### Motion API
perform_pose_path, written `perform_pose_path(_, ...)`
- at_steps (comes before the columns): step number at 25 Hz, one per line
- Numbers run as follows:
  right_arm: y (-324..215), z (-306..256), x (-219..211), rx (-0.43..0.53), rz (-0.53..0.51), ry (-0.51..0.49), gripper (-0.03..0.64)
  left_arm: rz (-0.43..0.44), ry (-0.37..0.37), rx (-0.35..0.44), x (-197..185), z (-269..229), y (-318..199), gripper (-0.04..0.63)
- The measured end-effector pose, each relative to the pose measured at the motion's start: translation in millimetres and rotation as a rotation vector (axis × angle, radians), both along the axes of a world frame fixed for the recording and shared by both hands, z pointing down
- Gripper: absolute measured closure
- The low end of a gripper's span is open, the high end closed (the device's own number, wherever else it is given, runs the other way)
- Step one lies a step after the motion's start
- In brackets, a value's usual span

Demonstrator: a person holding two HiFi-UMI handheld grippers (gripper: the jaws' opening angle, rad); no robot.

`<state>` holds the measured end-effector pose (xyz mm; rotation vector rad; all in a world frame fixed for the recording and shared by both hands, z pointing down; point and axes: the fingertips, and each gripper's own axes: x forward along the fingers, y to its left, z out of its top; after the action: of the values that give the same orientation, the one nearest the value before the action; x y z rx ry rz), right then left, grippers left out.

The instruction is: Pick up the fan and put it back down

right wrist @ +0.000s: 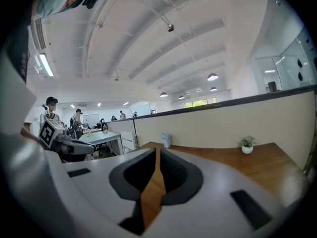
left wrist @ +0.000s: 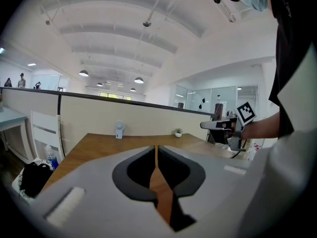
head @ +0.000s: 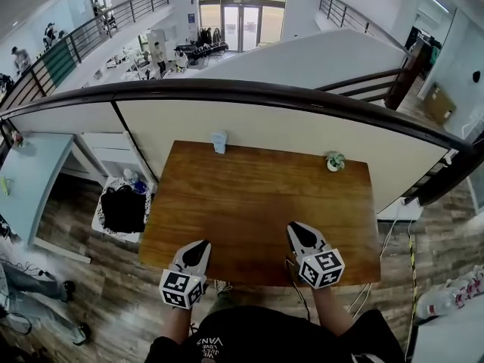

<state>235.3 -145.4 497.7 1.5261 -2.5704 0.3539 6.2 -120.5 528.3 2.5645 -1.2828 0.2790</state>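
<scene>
A small pale-blue fan (head: pixel 219 142) stands upright at the far edge of the wooden table (head: pixel 257 203), left of centre. It also shows as a small shape far ahead in both gripper views: fan (left wrist: pixel 119 129), fan (right wrist: pixel 165 139). My left gripper (head: pixel 203 245) hovers over the table's near left edge, jaws shut with nothing between them (left wrist: pixel 156 148). My right gripper (head: pixel 293 229) is over the near right part, also shut and empty (right wrist: pixel 157 150). Both grippers are far from the fan and point toward the far side of the table.
A tiny potted plant (head: pixel 334 161) sits at the far right of the table. A cream partition (head: pixel 302 127) with a dark rail backs the table. A black bag (head: pixel 123 209) rests on a white stool to the left. Cables (head: pixel 389 233) hang off the right side.
</scene>
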Motion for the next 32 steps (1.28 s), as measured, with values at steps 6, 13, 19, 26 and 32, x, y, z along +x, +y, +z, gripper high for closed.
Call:
perform_pose_path(6, 37, 11, 14, -0.029, -0.002, -0.004, 0.589, 0.015, -0.023, 0.000, 21, -1, 29, 0.582)
perform_pose_path(13, 73, 25, 20, -0.061, -0.033, -0.012, 0.598, 0.003, -0.032, -0.002, 33, 3, 61, 0.583)
perform_pose_path(19, 103, 34, 25, -0.088, -0.060, -0.015, 0.604, -0.009, -0.036, -0.003, 45, 4, 91, 0.583)
perform_pose_path(26, 126, 43, 30, -0.112, -0.073, -0.010, 0.604, 0.001, -0.037, 0.001, 57, 5, 111, 0.583)
perform_pose_path(32, 133, 47, 31, -0.119, -0.086, 0.003, 0.604, 0.016, -0.039, 0.004, 64, 6, 119, 0.583)
